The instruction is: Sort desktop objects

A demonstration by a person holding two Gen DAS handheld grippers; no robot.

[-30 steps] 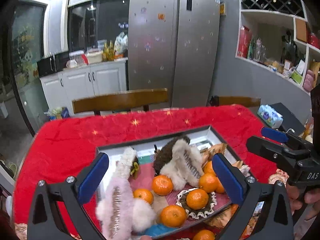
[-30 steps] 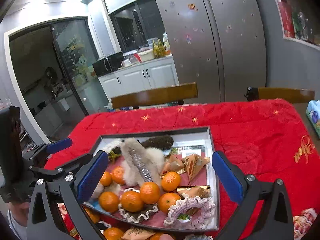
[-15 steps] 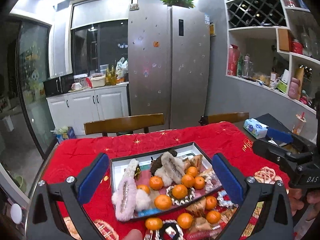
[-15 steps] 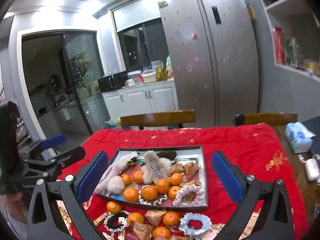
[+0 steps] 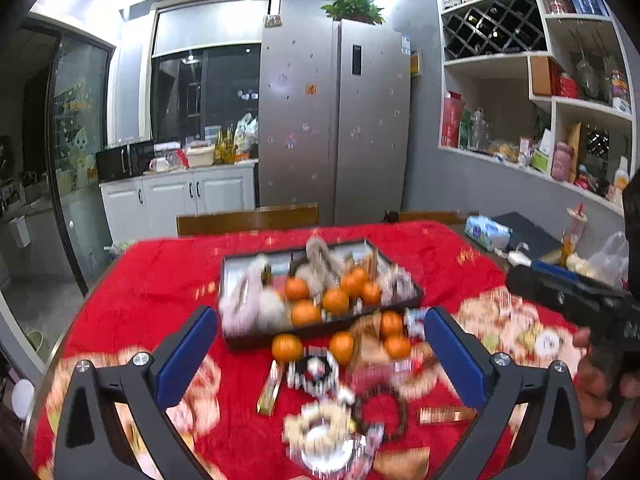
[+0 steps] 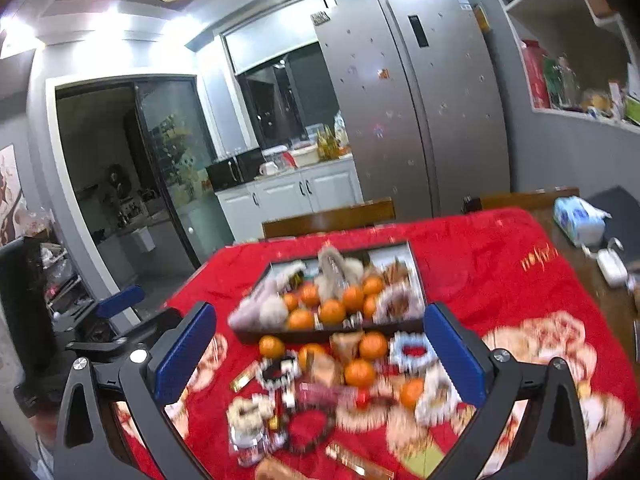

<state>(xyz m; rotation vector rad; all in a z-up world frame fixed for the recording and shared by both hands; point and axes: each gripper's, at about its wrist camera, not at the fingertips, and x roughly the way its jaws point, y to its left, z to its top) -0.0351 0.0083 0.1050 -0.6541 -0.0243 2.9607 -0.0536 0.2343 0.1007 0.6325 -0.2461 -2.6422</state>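
A dark tray (image 5: 240, 340) (image 6: 416, 268) stands mid-table on the red cloth, holding several oranges (image 5: 297, 289) (image 6: 332, 311) and fluffy hair clips (image 5: 245, 302). More oranges (image 5: 286, 347) (image 6: 360, 373), scrunchies (image 6: 412, 351) and small packets (image 5: 269, 390) lie loose on the cloth in front of it. My left gripper (image 5: 320, 356) is open and empty, held above and well short of the loose items. My right gripper (image 6: 320, 352) is open and empty too. Both views are motion-blurred.
A tissue pack (image 5: 486, 233) (image 6: 578, 220) and white earbud case (image 6: 611, 267) lie at the table's right. Two wooden chairs (image 5: 248, 219) stand at the far edge. Fridge (image 5: 334, 120) and shelves (image 5: 540, 100) are behind.
Both grippers have pulled back and up from the tray. The tray now looks smaller and the loose items in front of it have come into view.
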